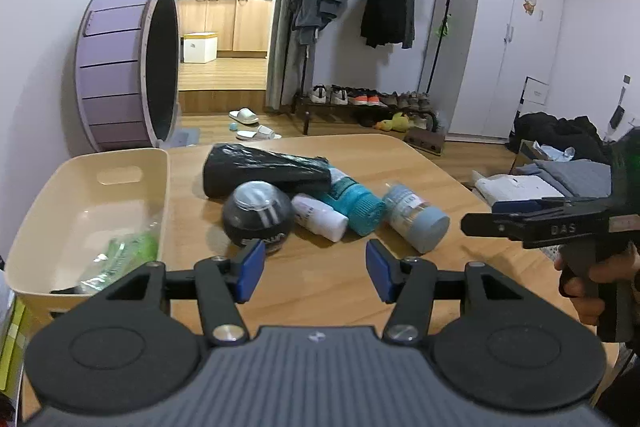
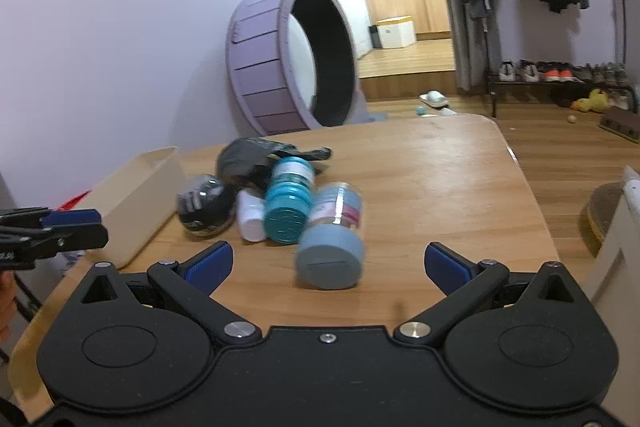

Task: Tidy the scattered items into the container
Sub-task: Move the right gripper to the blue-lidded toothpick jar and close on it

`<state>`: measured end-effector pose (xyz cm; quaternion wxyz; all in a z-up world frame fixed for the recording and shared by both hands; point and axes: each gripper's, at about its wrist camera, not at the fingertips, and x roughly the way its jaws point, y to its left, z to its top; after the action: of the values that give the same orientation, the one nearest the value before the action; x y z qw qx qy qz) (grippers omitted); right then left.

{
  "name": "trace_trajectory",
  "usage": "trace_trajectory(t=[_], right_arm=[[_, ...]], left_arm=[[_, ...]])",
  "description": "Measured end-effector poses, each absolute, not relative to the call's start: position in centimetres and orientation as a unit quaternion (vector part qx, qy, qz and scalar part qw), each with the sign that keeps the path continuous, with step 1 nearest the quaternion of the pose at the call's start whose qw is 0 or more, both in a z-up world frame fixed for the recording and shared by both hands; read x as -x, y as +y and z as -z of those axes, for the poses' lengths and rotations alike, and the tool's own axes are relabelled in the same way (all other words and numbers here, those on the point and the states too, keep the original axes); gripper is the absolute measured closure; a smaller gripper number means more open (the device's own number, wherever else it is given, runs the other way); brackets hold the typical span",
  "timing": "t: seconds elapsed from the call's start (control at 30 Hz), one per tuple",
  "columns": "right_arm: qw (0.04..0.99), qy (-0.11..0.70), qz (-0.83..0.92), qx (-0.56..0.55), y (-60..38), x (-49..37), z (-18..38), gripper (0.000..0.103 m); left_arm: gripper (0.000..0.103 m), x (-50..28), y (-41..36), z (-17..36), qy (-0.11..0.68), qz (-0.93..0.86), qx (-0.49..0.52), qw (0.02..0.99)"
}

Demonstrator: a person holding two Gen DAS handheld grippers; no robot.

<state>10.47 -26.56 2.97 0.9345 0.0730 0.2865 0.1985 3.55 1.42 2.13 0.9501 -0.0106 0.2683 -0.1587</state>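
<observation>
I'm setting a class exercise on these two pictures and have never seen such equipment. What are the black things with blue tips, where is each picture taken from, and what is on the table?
There is no robot: a person holds a two-fingered grasping tool in each hand, with a camera on each looking along its fingers. One picture is from the left tool, the other from the right tool. Both are open and hold nothing. On the wooden table lie a black bag, a dark ball, a white bottle, a teal bottle and a blue-capped jar. The beige container stands beside them, with green packaging inside.
</observation>
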Motion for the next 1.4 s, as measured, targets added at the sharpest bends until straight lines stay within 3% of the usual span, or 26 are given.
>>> trace_trajectory(t=[0.17,0.53,0.87,0.9,0.97,1.0,1.4], right_arm=[[0.937,0.289,-0.192,-0.049,-25.7,-11.2,-2.3,0.001],[0.935,0.300,-0.188,-0.003,-23.4,-12.4,-0.7,0.025],[0.937,0.300,-0.179,0.014,-22.6,-13.2,0.3,0.027],[0.937,0.300,-0.178,0.015,-22.5,-13.2,0.4,0.031],[0.936,0.303,-0.182,0.011,-22.7,-13.4,0.6,0.052],[0.934,0.307,-0.184,0.007,-22.7,-13.5,0.7,0.054],[0.946,0.263,-0.190,-0.008,-24.0,-11.6,-2.1,0.054]], left_arm=[[0.048,-3.0,1.3,-1.3,0.261,0.165,0.052,0.950],[0.048,-1.9,1.8,-0.3,0.239,0.158,0.074,0.955],[0.048,-1.7,2.3,0.2,0.242,0.147,0.081,0.956],[0.048,-1.7,2.3,0.2,0.243,0.147,0.080,0.955],[0.048,-1.7,2.3,0.3,0.243,0.146,0.079,0.956],[0.048,-1.6,2.3,0.3,0.243,0.146,0.078,0.956],[0.048,-1.5,2.6,0.2,0.241,0.143,0.079,0.957]])
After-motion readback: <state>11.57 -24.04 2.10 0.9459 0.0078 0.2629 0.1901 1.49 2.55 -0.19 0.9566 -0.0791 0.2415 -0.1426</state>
